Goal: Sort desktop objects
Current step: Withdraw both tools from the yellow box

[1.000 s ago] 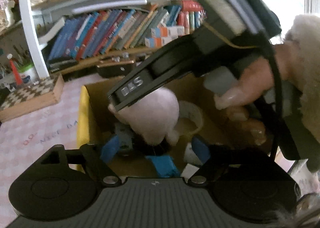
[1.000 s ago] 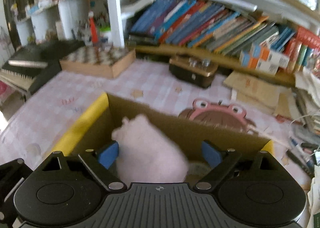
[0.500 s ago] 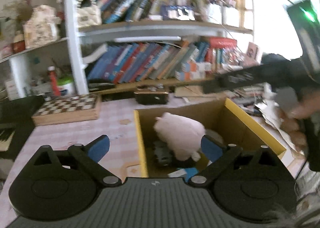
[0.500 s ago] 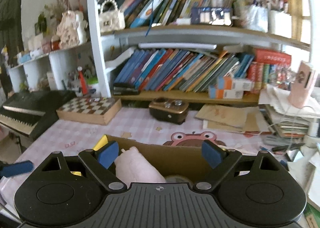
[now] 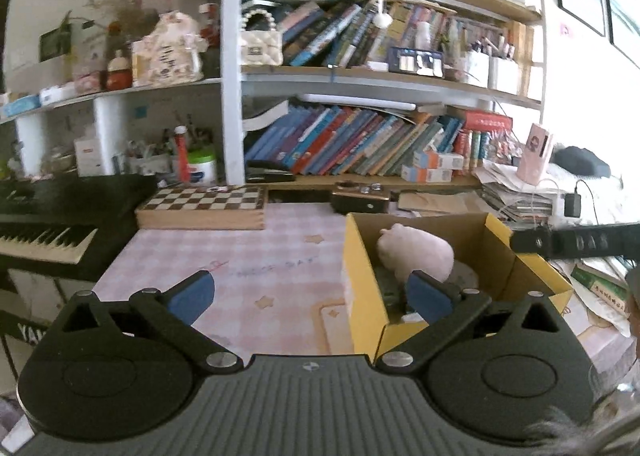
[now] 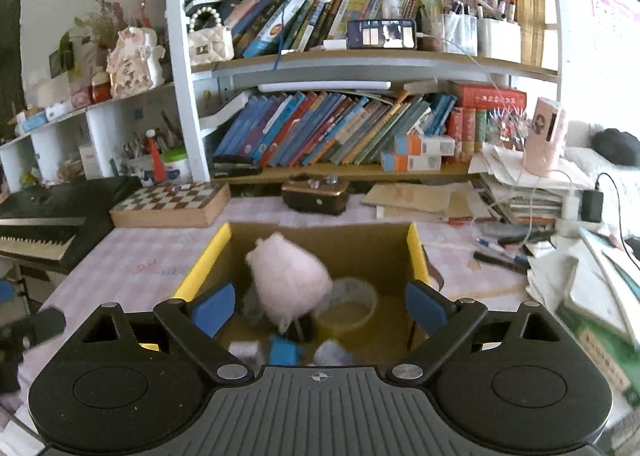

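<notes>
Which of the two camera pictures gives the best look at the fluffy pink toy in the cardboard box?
The right wrist view. It looks straight down into the box, so the pink toy shows almost whole beside a roll of tape. In the left wrist view the toy is seen from the side, partly hidden by a blue gripper finger.

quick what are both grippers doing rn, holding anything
Left gripper: fingers opening, nothing between them.
Right gripper: fingers opening, empty, above the fluffy pink plush toy in the yellow cardboard box.

Black ribbed gripper bodies point(image 5: 308, 396), blue-padded fingers point(image 5: 192, 292) (silver pivot screws).
</notes>
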`<state>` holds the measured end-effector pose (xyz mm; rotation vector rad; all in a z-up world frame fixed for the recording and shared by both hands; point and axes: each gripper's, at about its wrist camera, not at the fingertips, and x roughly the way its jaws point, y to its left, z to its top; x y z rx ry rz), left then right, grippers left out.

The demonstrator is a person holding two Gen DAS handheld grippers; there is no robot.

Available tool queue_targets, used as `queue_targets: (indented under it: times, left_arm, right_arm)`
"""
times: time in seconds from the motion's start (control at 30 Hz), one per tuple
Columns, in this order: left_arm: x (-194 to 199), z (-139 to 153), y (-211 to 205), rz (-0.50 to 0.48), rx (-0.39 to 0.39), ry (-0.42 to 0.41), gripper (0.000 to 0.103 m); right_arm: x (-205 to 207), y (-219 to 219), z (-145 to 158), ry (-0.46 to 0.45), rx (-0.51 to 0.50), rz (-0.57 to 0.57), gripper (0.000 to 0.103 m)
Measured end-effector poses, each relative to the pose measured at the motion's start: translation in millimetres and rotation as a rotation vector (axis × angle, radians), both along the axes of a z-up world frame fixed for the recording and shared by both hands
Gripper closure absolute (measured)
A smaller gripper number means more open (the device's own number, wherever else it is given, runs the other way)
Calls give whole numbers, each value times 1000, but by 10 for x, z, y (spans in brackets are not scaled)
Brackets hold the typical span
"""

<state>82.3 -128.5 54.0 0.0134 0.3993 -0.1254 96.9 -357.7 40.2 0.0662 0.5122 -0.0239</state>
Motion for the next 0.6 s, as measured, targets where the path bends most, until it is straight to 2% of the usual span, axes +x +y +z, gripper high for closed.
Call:
queue_targets:
  times: [0.2,0.43,0.6]
  left_arm:
    - [-255,-56,221,42,28,-1,0]
    - [-582,-123,454,62,27,34,0]
    - [-827,-227,557,98,15,64,0]
  right_arm:
    - [-326,269,-103,36,50,-48,8]
    - [-712,585,-210,41,15,-77,8]
    - [-979,758,-316,74,41,-120,8]
